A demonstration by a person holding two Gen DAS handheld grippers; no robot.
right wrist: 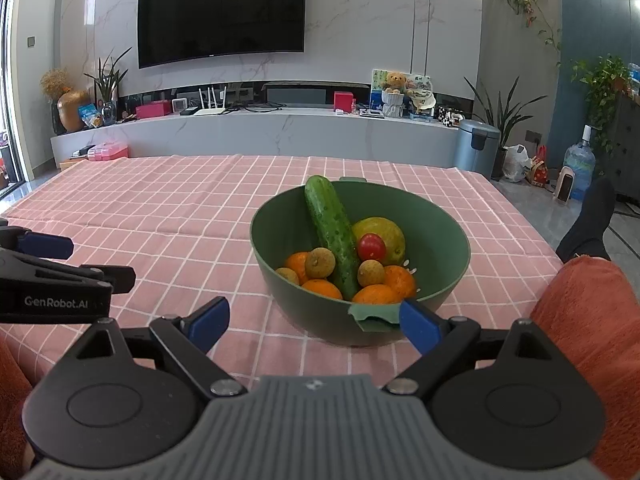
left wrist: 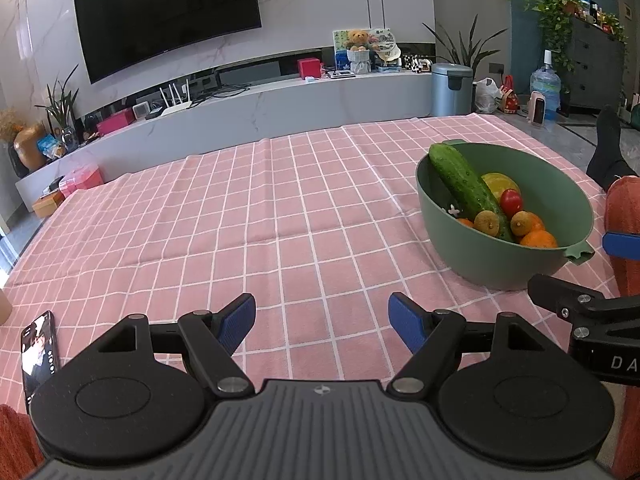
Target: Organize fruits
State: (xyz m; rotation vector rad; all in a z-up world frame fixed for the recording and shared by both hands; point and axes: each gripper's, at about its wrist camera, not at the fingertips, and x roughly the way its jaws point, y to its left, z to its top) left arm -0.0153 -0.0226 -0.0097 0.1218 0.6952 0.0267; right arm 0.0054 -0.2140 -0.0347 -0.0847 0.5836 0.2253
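A green bowl (right wrist: pixel 280 236) stands on the pink checked tablecloth, and it shows at the right in the left wrist view too, bowl (left wrist: pixel 560 200). In it a cucumber (right wrist: pixel 330 228) leans against the far rim, with a yellow-green fruit (right wrist: pixel 386 232), a small tomato (right wrist: pixel 371 246), several oranges (right wrist: pixel 322 289) and a few brown longans (right wrist: pixel 320 263). My right gripper (right wrist: pixel 316 322) is open just in front of the bowl's near handle tab, nothing between its fingers. My left gripper (left wrist: pixel 322 322) is open over bare cloth, left of the bowl.
A phone (left wrist: pixel 40 350) with a lit screen lies on the cloth at the near left. A person's orange-clad knee (right wrist: pixel 580 308) and dark-socked foot (right wrist: pixel 588 220) sit at the table's right side. Beyond the far edge are a TV unit and a bin (right wrist: pixel 478 146).
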